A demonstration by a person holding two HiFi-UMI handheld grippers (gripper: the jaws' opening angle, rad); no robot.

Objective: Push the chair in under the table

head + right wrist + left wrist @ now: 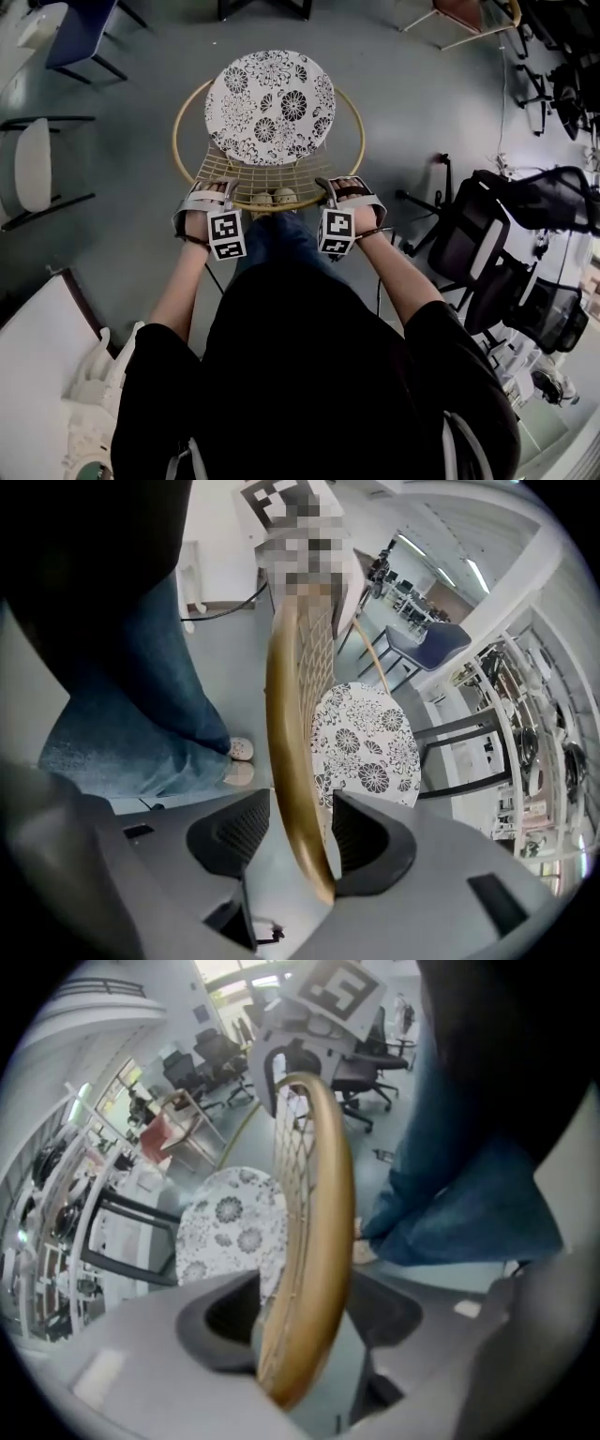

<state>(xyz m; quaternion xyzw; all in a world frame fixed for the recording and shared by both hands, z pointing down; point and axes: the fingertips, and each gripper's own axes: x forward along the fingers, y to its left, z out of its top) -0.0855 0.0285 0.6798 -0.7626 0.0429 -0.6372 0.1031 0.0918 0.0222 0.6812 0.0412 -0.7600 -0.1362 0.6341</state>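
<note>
The chair has a round gold wire frame (349, 108) and a floral black-and-white cushion (270, 105). It stands on the grey floor right in front of me. Both grippers point down over the near part of its rim (274, 205). The left gripper (208, 193) is open, and the gold rim (314, 1232) runs between its jaws with a gap on the right side. The right gripper (349, 192) is open too. There the rim (289, 752) passes between the pads, close to the right pad. The cushion (230, 1227) (366, 742) shows beyond the rim in both gripper views.
My shoes (272, 198) stand just behind the chair's rim. Black office chairs (487, 239) crowd the right side. A white chair (33, 164) and a blue chair (84, 33) stand at the left. At lower left is a white surface (37, 366).
</note>
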